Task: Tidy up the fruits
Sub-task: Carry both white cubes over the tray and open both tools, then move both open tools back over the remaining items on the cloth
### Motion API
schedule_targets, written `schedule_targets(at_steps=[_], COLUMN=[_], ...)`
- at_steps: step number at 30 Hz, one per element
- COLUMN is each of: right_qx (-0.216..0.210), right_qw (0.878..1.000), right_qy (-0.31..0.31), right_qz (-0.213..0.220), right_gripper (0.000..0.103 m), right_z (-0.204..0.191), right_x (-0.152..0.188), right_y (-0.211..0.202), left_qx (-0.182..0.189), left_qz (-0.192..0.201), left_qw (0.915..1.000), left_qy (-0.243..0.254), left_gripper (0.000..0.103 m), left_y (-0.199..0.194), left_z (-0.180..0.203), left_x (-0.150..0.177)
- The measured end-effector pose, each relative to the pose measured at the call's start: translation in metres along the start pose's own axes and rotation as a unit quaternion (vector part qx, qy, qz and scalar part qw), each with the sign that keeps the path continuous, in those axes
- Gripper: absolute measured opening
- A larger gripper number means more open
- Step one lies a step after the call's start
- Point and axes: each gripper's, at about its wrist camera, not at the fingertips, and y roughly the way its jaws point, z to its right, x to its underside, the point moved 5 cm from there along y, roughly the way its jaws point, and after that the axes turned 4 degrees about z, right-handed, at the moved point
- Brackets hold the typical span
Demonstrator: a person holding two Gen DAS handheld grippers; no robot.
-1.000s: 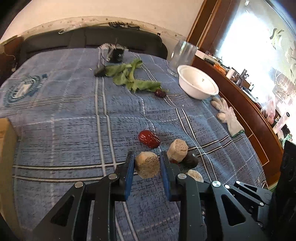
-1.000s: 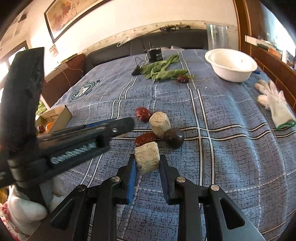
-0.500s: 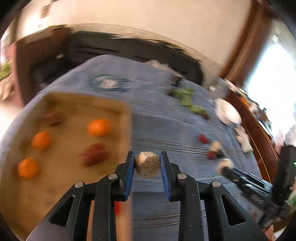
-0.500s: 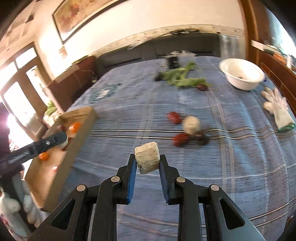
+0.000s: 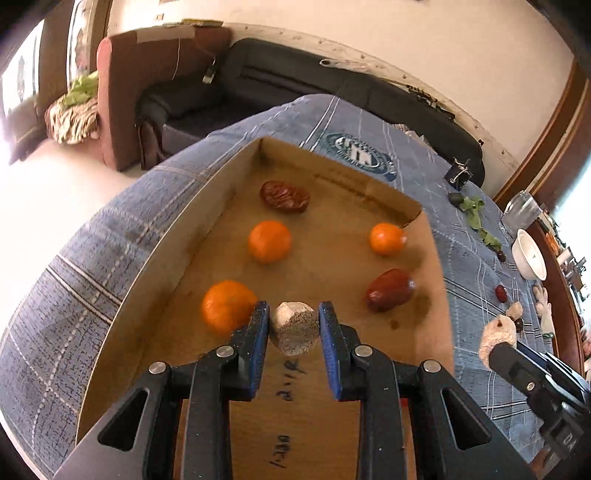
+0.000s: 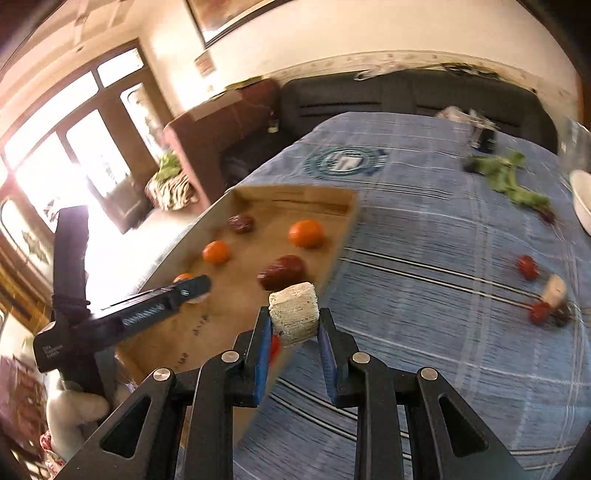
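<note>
pale speckled chunk [image 5: 294, 328], L tongs [image 5: 294, 334] gripping

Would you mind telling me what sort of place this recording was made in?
Most likely a home living room: a black sofa stands against the wall behind the table covered in blue checked cloth, a framed picture hangs above, and tall brown-framed windows let in daylight.

I see the desk [image 6: 424, 229], covered by a blue checked cloth with a round emblem [image 6: 341, 162]. On it lies a shallow cardboard tray [image 5: 207, 218] at the left edge. Farther right lie green leaves [image 6: 508, 179], a white bowl [image 5: 532, 254], a white glove [image 5: 545, 306], a glass jar [image 5: 521, 212] and some loose red dates [image 6: 527, 266].
</note>
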Motion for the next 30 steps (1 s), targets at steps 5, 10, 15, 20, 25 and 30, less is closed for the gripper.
schedule_targets(at_steps=[5, 10, 15, 20, 25, 30], right_qx=[0.007, 0.020, 0.031, 0.040, 0.047, 0.048], right_qw=[0.999, 0.998, 0.996, 0.995, 0.995, 0.996], right_qy=[-0.023, -0.041, -0.052, -0.059, -0.066, -0.066], right_qz=[-0.021, -0.044, -0.059, -0.063, -0.060, -0.039], right_gripper=[0.027, 0.027, 0.027, 0.028, 0.028, 0.038], right_z=[-0.022, -0.032, -0.036, -0.036, -0.038, -0.037], right_x=[0.002, 0.009, 0.011, 0.012, 0.012, 0.007], right_y=[0.030, 0.057, 0.073, 0.079, 0.079, 0.062], left_qx=[-0.002, 0.004, 0.009, 0.014, 0.023, 0.026], left_qz=[0.001, -0.004, -0.006, -0.007, -0.001, 0.001], left_qw=[1.0000, 0.9999, 0.9997, 0.9996, 0.9993, 0.9987], left_qy=[0.002, -0.014, -0.020, -0.024, -0.028, -0.044], left_gripper=[0.026, 0.026, 0.026, 0.031, 0.059, 0.061], left_y=[0.001, 0.004, 0.004, 0.004, 0.001, -0.002], left_z=[-0.004, -0.008, -0.011, -0.011, -0.011, -0.015], left_x=[-0.003, -0.002, -0.002, -0.002, -0.004, -0.004])
